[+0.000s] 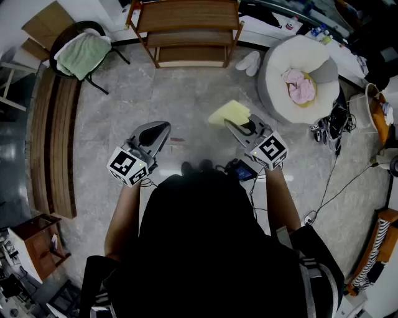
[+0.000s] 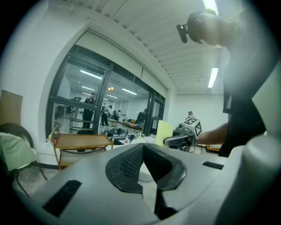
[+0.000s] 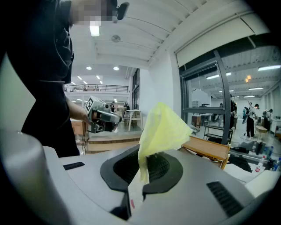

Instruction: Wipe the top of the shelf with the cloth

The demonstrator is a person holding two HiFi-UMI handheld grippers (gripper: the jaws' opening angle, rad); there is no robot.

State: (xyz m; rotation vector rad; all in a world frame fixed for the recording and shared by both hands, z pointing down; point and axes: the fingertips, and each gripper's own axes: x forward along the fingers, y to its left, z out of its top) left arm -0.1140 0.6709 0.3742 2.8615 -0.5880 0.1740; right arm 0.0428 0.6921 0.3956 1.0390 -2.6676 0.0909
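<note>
The cloth [image 3: 162, 127] is pale yellow and hangs out of the right gripper [image 1: 244, 128], whose jaws are pressed together on its lower edge. The rest of the cloth stands up loosely in a crumpled peak beyond the jaw tips. From the head view, cloth and gripper are in the air above the grey marbled floor [image 1: 186, 93], right of centre and just in front of the person.

The left gripper [image 1: 157, 131] is held level with the right one and well apart from it, to the left. Its two black ribbed pads [image 2: 128, 162] meet at the tips, with nothing between them. Both grippers point towards the far side of the room.

The shelf [image 1: 186, 15] stands there, a low wooden unit with a flat top board and slatted tiers beneath it, well away from the cloth. Nothing can be made out lying on its top.

Left of the shelf is a dark-framed chair [image 1: 93, 28] with a light green towel [image 1: 81, 53] draped over the seat. To the right, a pair of white slippers [image 1: 249, 62] lies on the floor beside a round white cushion [image 1: 298, 56], which holds a pink bundle [image 1: 301, 87]. A long wooden bench [image 1: 56, 143] runs along the left side, and a thin cable [image 1: 339, 180] trails over the floor at the right.
</note>
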